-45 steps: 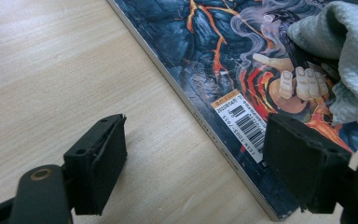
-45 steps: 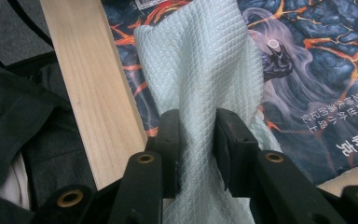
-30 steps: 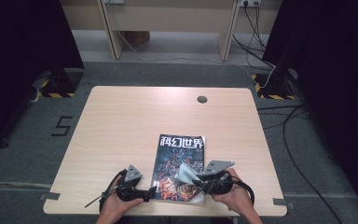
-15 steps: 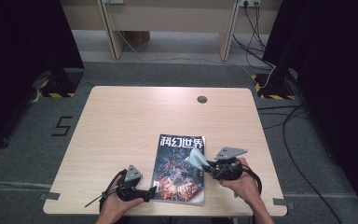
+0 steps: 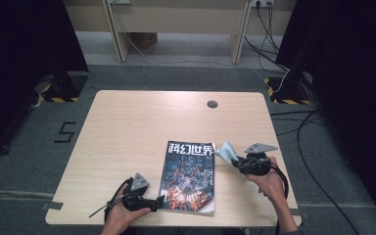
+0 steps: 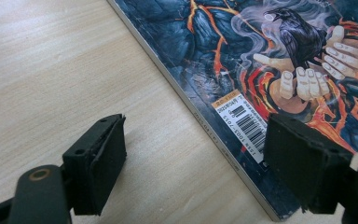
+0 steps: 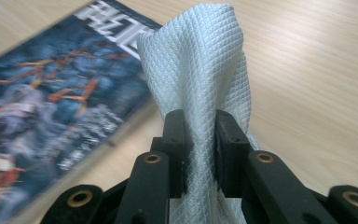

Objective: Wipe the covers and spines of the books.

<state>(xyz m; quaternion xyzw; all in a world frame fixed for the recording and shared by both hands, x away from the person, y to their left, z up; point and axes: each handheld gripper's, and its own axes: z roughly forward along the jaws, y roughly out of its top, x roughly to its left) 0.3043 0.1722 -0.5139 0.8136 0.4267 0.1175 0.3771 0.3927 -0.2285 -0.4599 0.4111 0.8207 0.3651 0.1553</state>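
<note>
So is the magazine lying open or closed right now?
Closed. The magazine lies flat on the table, front cover up, no inside pages showing.

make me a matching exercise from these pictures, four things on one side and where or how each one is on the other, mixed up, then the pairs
Things:
1. magazine
2. cloth
3. left gripper
4. round grommet

Places or states:
A. pinched between shut jaws, held above the table
B. set in the table top near its far edge
C. lying flat on the table, cover up
D. jaws open, one on either side of the magazine's spine at its near corner

Pairs: 1-C, 2-A, 3-D, 4-B
</note>
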